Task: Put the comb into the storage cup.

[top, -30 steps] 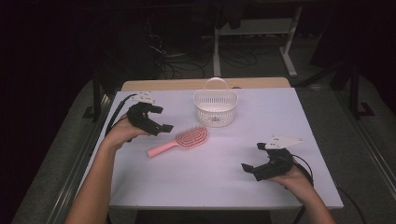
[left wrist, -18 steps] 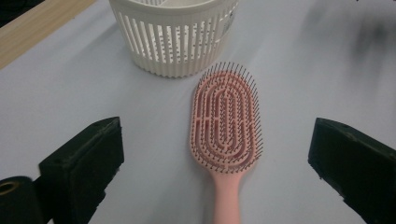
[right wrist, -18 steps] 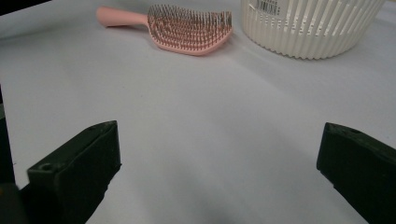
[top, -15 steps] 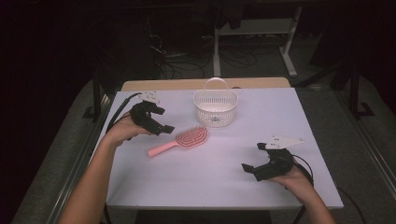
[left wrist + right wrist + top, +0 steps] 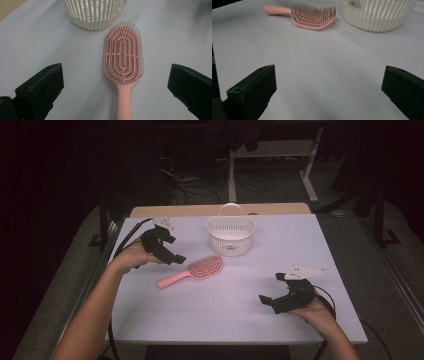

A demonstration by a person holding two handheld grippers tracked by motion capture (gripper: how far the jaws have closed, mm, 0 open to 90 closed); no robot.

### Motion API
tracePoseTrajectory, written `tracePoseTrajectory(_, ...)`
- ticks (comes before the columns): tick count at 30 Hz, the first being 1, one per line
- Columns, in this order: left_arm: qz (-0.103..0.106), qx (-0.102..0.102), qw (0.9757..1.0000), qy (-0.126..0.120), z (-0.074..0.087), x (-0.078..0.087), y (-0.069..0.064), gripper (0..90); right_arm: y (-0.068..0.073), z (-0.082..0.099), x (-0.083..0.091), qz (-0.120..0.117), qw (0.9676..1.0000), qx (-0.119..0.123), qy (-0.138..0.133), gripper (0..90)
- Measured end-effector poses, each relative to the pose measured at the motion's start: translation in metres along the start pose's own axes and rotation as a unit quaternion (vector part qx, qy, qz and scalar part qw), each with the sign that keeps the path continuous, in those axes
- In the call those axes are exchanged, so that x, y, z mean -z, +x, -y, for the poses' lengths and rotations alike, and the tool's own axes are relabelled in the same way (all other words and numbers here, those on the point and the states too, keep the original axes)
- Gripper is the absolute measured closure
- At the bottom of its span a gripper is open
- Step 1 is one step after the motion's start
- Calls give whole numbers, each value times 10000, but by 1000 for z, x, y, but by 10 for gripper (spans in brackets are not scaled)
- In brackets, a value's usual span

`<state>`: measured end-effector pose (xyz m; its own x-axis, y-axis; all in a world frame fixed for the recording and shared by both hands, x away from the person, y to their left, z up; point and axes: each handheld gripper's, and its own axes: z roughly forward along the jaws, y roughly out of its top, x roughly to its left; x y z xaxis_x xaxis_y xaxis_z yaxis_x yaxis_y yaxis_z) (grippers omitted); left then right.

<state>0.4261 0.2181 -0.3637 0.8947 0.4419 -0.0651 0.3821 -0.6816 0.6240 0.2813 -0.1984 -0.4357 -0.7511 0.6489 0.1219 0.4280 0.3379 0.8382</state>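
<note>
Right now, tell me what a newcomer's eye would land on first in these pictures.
The pink brush stands out, lying bristles up mid-table with its head toward the white basket just behind it. The left gripper hangs open near the brush's handle, which runs up between its jaws in the left gripper view. The right gripper, also open, sits apart near the table's front right.

Basket point(image 5: 231, 236) stands on table point(image 5: 210, 320), toward its far edge. Hairbrush point(image 5: 192, 270) lies just in front of basket, slightly left, handle pointing left and nearer. Left gripper point(image 5: 167, 251) left of basket; right gripper point(image 5: 275, 292) well in front of basket, to its right.
</note>
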Motion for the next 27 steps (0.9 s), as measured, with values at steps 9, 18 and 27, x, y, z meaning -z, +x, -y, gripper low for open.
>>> tracePoseTrajectory(9,48,-115,9992,375,-3,-7,-1,0,0,0,0,3,10000,-12,-8,0)
tracePoseTrajectory(18,110,-249,9978,598,-6,-11,-3,0,0,0,0,3,10000,-13,-5,0)
tracePoseTrajectory(27,129,-286,9970,702,-5,-15,-2,0,0,0,0,3,10000,-17,-10,0)
